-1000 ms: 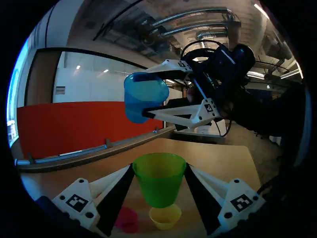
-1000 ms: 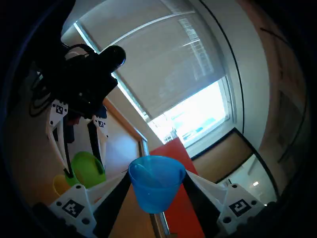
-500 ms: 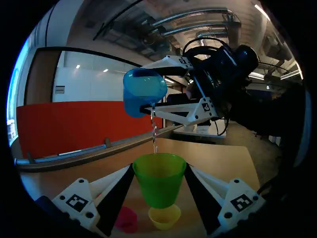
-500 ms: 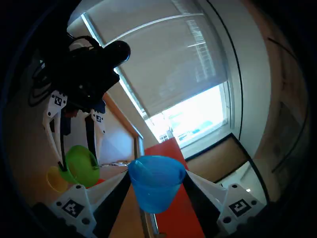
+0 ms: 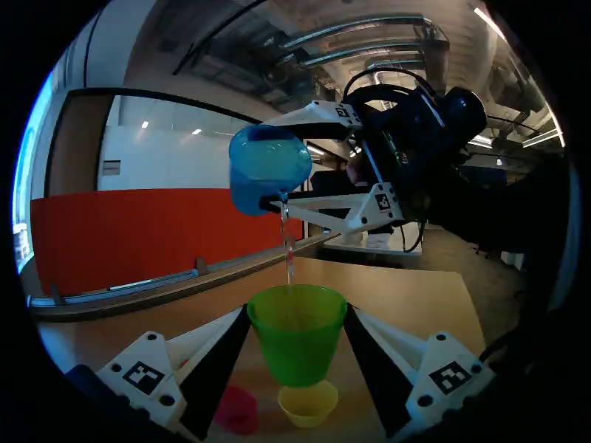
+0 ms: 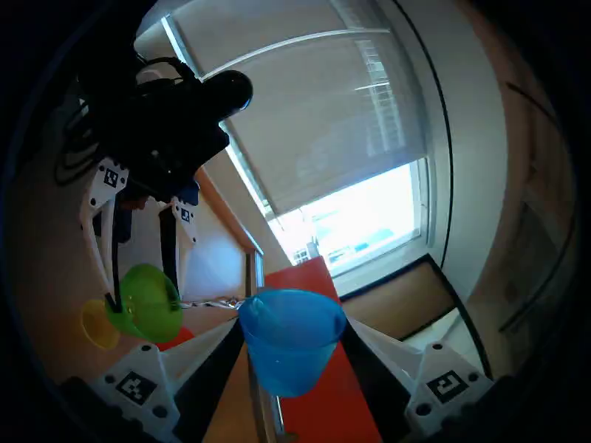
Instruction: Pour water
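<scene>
- Your left gripper (image 5: 297, 316) holds the green cup (image 5: 298, 347) upright, with both fingers pressed against its sides just under the rim.
- Your right gripper (image 5: 267, 176) is clamped on the blue cup (image 5: 260, 166), which hangs directly above the green cup and is tipped toward it.
- 1 thin stream of water (image 5: 287, 251) falls from the blue cup's lowest lip into the green cup's mouth.
- Water shows inside the tilted blue cup, but you cannot tell how much has collected in the green cup.
- Below the green cup, 2 small cups stand on the wooden table (image 5: 414, 295). A yellow cup (image 5: 306, 404) sits right under it and looks empty, and a pink cup (image 5: 238, 410) sits just left of that.
- Behind the green cup, a red wall panel (image 5: 133, 229) runs along the table's far edge.
</scene>
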Available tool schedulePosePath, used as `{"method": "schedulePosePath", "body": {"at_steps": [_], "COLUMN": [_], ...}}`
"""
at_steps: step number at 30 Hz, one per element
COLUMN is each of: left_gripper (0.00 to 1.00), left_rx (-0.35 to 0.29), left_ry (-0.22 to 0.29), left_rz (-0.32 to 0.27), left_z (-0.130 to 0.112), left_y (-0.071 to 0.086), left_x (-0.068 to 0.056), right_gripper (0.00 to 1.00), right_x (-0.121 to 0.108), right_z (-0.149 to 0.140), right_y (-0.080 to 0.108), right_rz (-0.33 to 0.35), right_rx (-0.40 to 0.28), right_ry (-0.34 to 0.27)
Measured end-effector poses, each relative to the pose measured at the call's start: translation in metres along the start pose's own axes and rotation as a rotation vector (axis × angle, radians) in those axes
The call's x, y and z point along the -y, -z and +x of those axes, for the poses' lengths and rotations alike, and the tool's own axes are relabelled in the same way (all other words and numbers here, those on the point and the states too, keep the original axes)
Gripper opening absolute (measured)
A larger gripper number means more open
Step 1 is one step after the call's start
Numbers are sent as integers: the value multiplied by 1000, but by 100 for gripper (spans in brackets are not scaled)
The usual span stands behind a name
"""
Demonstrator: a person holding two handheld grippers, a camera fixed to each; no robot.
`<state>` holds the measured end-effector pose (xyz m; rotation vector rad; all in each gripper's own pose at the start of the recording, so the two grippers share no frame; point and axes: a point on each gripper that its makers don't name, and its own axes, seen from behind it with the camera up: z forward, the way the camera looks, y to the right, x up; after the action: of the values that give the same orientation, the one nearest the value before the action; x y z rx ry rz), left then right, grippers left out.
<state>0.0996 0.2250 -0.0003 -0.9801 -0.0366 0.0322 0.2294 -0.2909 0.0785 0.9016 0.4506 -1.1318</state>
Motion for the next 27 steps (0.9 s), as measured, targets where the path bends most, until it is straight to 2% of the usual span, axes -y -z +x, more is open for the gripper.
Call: {"method": "schedulePosePath", "body": {"at_steps": [27], "left_gripper": [89], "left_rx": [1], "left_ry": [-5], "left_rz": [-3], "left_z": [-1], "left_y": [-2], "left_x": [-1], "right_gripper": [91], "right_x": [-13], "right_z": [4], "right_y": [-1], "right_rz": [-31], "right_rx": [0], "right_ry": [101]}}
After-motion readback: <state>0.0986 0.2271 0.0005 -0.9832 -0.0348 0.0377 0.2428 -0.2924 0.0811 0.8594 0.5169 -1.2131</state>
